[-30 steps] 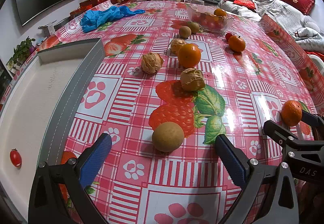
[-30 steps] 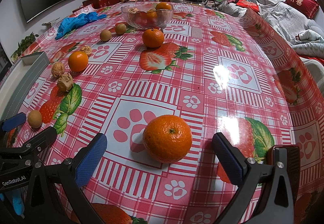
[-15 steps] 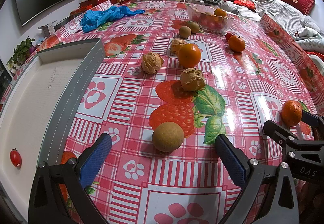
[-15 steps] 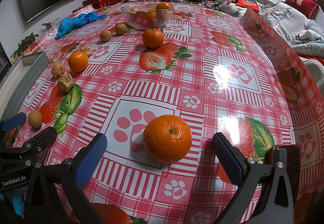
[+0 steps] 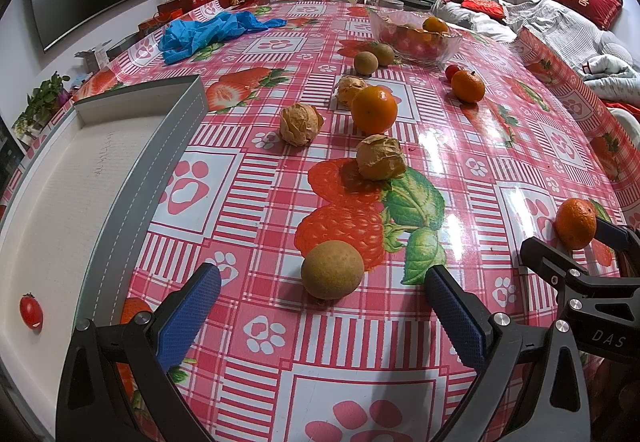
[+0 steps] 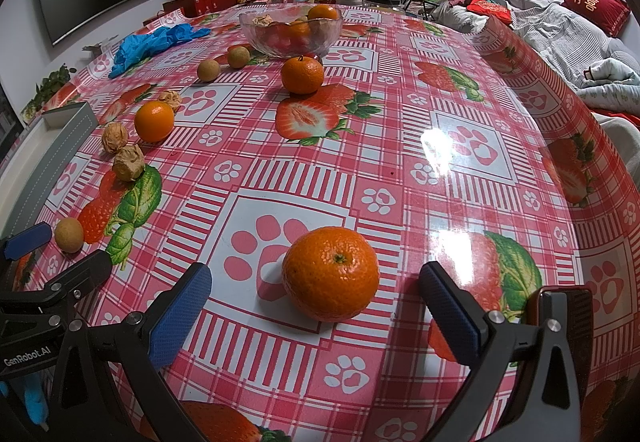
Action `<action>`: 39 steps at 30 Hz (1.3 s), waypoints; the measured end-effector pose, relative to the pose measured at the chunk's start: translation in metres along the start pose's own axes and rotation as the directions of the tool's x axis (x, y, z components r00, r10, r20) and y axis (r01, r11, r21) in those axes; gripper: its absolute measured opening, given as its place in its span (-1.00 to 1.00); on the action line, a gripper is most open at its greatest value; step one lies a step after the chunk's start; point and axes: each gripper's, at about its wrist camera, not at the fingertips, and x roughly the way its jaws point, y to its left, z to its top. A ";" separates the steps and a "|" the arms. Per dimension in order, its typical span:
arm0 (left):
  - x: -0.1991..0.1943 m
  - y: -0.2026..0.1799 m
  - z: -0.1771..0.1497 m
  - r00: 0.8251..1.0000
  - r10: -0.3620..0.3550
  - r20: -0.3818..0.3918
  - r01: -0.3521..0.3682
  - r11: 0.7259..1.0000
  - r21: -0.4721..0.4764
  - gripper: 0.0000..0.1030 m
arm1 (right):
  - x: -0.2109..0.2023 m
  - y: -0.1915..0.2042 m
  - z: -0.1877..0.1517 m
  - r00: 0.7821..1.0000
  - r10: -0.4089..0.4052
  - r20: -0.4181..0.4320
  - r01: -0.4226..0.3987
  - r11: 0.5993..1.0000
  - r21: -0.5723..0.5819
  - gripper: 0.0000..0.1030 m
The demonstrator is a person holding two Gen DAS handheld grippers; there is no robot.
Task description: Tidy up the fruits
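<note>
I have both grippers low over the table (image 6: 472, 146), each lined up on one fruit: the left gripper (image 5: 322, 306) stands with its jaws wide apart and holding nothing, the brown fruit (image 5: 332, 270) lying between and just ahead of the blue pads, and the right gripper (image 6: 314, 300) is just as wide and just as empty around the mandarin (image 6: 331, 274). I judge the brown fruit light, round and firm-skinned, likely to roll off on the glossy oilcloth if one pad meets it first, so I want both pads closing across its widest part. The mandarin looks heavier and softer, with loose dimpled peel; a gentle squeeze at its middle should do, since a hard one would bruise it. The tray (image 5: 132, 178) sits close on the left with a cherry tomato (image 5: 31, 311) already in it, and I take it as the likely place for the fruits, though the bowl (image 6: 290, 30) at the far end holds fruit too. Nothing lies between either gripper and its fruit. Farther up the table are three papery husked fruits (image 5: 380, 162), an orange (image 5: 374, 109), a second mandarin (image 6: 302, 75), two more brown fruits (image 6: 208, 70) and a blue glove (image 5: 208, 32), all well apart from my targets. The tray's grey wall is the one thing to clear on the way over, and the grippers stand near enough to clash if both swing left together
</note>
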 end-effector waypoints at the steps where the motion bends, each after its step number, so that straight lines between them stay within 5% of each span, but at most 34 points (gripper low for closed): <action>1: 0.000 0.001 0.000 1.000 0.003 0.000 -0.003 1.000 -0.003 0.98 | 0.000 0.000 0.000 1.000 0.000 0.000 0.000 1.000 0.000 1.00; 8: -0.001 0.005 0.006 1.000 0.027 -0.011 -0.027 0.999 -0.019 0.97 | 0.001 0.000 0.000 1.000 -0.002 -0.001 0.002 1.000 -0.001 1.00; 11: -0.003 0.004 0.011 1.000 0.017 -0.015 -0.017 1.000 -0.025 0.66 | 0.001 -0.002 0.000 1.000 -0.004 -0.004 0.004 1.000 -0.002 1.00; 14: -0.002 0.003 0.015 0.999 0.009 -0.043 -0.011 1.000 -0.028 0.64 | 0.000 -0.001 -0.001 1.000 0.007 -0.015 -0.008 1.000 -0.017 1.00; 20: -0.002 -0.002 0.015 0.999 0.008 -0.051 -0.009 1.000 -0.017 0.18 | -0.012 0.005 -0.014 0.999 0.033 -0.026 -0.034 0.998 -0.052 0.90; 23: -0.004 -0.003 0.016 0.999 -0.006 -0.049 0.005 1.000 -0.019 -0.26 | -0.021 0.007 -0.016 0.999 0.045 -0.003 -0.045 0.997 -0.058 0.32; 25: -0.006 -0.002 0.016 0.998 -0.029 -0.051 0.028 0.999 -0.024 -0.44 | -0.027 0.005 -0.015 0.997 0.079 0.000 -0.079 0.996 -0.042 -0.51; 27: -0.009 0.001 0.015 0.996 -0.071 -0.053 0.069 0.997 -0.045 -0.44 | -0.030 -0.001 -0.015 0.988 0.152 -0.006 -0.152 0.988 -0.004 -0.67; 31: -0.022 0.006 0.011 0.994 -0.110 -0.026 0.108 0.993 -0.057 -0.44 | -0.031 -0.020 -0.019 0.967 0.252 -0.026 -0.247 0.962 0.114 -0.67; 36: -0.038 0.012 0.008 0.991 -0.131 0.012 0.131 0.990 -0.048 -0.44 | -0.032 -0.028 -0.021 0.966 0.255 -0.038 -0.246 0.956 0.160 -0.66; 38: -0.041 0.017 0.006 0.991 -0.137 0.015 0.137 0.989 -0.053 -0.44 | -0.031 -0.027 -0.020 0.963 0.266 -0.042 -0.256 0.952 0.167 -0.51; 39: -0.042 0.019 0.005 0.990 -0.138 0.015 0.138 0.989 -0.055 -0.44 | -0.031 -0.027 -0.019 0.963 0.267 -0.044 -0.257 0.952 0.168 -0.12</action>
